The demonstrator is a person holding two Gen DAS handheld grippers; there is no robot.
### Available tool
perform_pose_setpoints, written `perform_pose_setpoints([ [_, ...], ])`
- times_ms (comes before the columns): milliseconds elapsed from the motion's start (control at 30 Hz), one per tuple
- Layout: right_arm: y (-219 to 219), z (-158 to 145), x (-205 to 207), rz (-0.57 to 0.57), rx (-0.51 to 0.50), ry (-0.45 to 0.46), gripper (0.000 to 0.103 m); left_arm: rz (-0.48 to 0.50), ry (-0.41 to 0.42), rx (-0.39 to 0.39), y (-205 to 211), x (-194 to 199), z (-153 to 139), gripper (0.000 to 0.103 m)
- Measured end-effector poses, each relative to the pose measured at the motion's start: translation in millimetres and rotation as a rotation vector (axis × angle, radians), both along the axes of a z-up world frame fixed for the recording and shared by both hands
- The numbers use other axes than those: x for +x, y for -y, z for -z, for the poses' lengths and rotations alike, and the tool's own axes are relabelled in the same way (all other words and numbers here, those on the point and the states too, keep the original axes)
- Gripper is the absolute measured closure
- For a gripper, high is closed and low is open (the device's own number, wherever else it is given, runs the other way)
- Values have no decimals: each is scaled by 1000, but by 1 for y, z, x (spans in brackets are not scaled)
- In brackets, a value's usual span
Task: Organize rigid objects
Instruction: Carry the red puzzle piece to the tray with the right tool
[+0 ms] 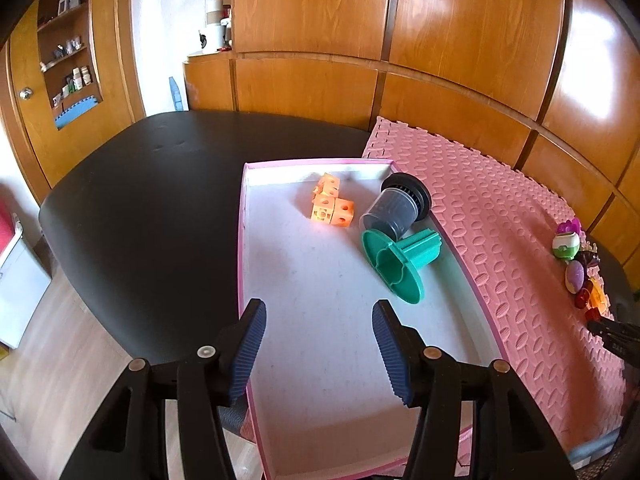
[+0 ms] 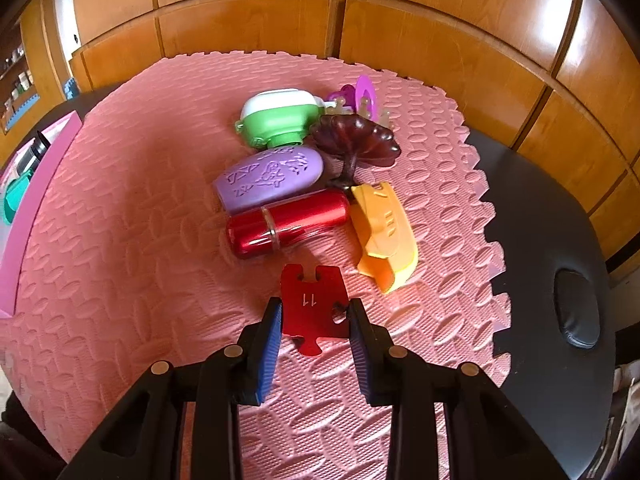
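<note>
My left gripper (image 1: 319,308) is open over the near half of a white tray with a pink rim (image 1: 242,240), with nothing between its blue pads. Inside the tray lie joined orange cubes (image 1: 332,206), a dark ribbed cylinder (image 1: 396,208) and a green flanged piece (image 1: 396,264). My right gripper (image 2: 314,306) is shut on a flat red tag marked 11 (image 2: 308,292), low over the pink foam mat (image 2: 120,240). Just beyond it sit a red cylinder (image 2: 288,220), a purple oval (image 2: 270,178), a green and white case (image 2: 276,120), an orange piece (image 2: 384,232) and a dark red shell shape (image 2: 356,136).
The mat and tray rest on a black table (image 1: 140,200), with the tray's pink wall (image 2: 48,160) along the mat's left side. Wooden wall panels (image 1: 460,40) stand close behind. A magenta ring (image 2: 366,90) lies at the back of the pile.
</note>
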State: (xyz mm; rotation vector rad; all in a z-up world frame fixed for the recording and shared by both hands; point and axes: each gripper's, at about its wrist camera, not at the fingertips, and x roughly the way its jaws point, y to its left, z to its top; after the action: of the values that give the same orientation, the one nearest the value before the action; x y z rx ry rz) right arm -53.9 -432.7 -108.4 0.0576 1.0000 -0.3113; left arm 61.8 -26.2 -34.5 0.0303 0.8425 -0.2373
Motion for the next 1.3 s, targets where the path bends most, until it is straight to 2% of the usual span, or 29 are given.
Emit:
perform_pose_setpoints([
  [600,1,0,0,3,8,0,71,8,8,3,-3,-9,-1,47],
  [833,-15,-1,4,-48,43,2,71,-2,5,2,-8,-8,0,47],
  [1000,-31,-16,9,-71,89,55,71,-12,14,-3,-16,-7,-2,47],
  [1133,-66,-40,27,-157,130,131,72,-52,26,-9,-31,-4,-7,47],
  [1300,-145,-67,69,-371,142,187,71,-128,38,-23,-59,1,-13,47],
])
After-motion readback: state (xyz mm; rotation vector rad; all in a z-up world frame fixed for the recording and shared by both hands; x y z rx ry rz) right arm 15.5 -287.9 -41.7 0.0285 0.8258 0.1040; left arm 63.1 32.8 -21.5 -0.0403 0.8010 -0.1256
